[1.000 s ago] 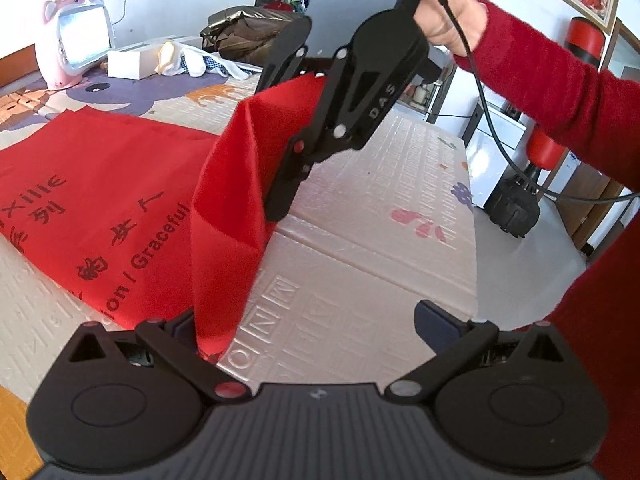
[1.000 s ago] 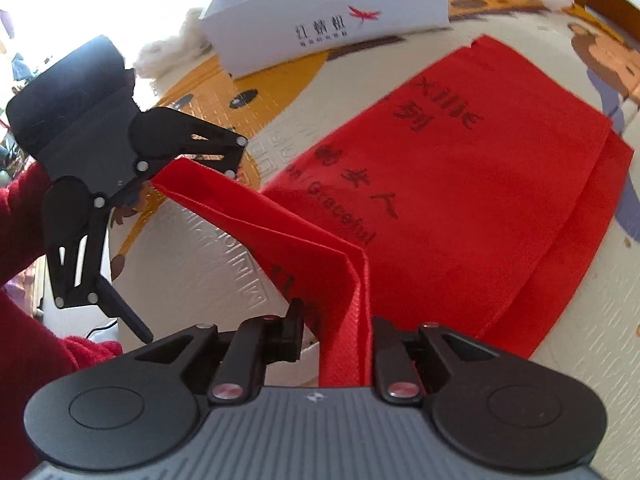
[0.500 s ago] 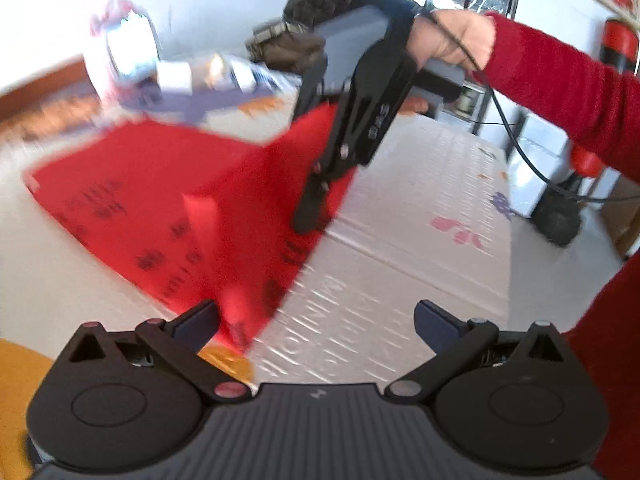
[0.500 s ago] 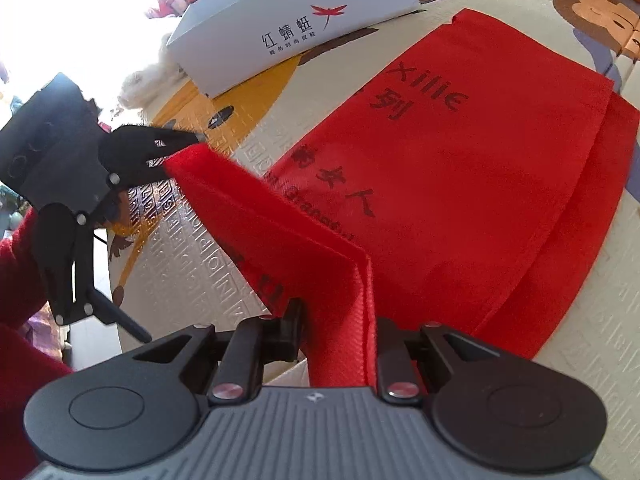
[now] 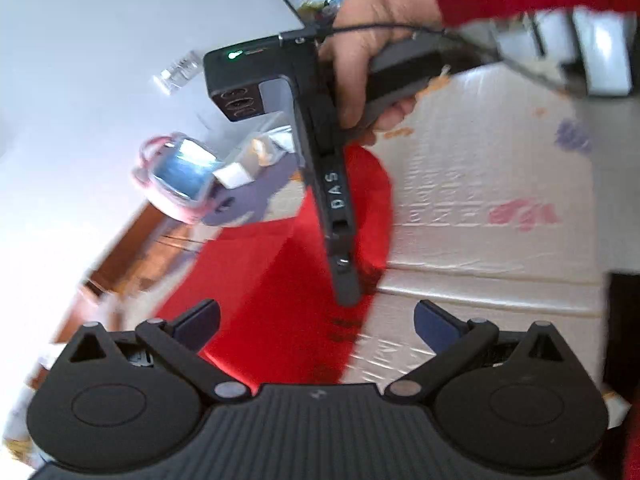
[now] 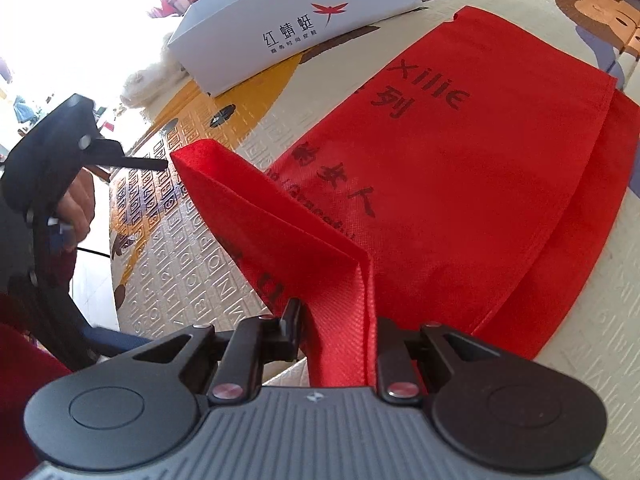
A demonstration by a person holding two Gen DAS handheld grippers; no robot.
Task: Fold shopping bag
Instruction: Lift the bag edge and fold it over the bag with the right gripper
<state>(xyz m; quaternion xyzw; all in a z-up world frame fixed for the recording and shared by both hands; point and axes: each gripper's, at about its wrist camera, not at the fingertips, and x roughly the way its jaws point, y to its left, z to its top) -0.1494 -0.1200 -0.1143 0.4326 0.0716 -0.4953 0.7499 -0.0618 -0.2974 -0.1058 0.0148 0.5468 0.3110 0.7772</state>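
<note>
A red shopping bag (image 6: 460,184) with dark lettering lies flat on a patterned foam mat (image 6: 180,272). Its near end is lifted into a folded flap (image 6: 280,232). My right gripper (image 6: 338,328) is shut on the base of that flap. In the left wrist view a hand (image 5: 360,40) holds it pointing down onto the red bag (image 5: 272,280). My left gripper (image 5: 316,320) is open wide with nothing between its fingers. One of its fingertips (image 6: 156,164) sits just left of the flap's raised corner, slightly apart from it.
A white box (image 6: 296,20) with a red dragonfly logo lies on the mat beyond the bag, with a white fluffy item (image 6: 148,76) beside it. A pink gadget (image 5: 176,176) stands at the far end. The mat's edge drops to the floor at the left.
My left gripper swung and rolled, tilting its view, and its fingertip came off the flap's corner. The right gripper stayed shut on the flap, which still stands raised.
</note>
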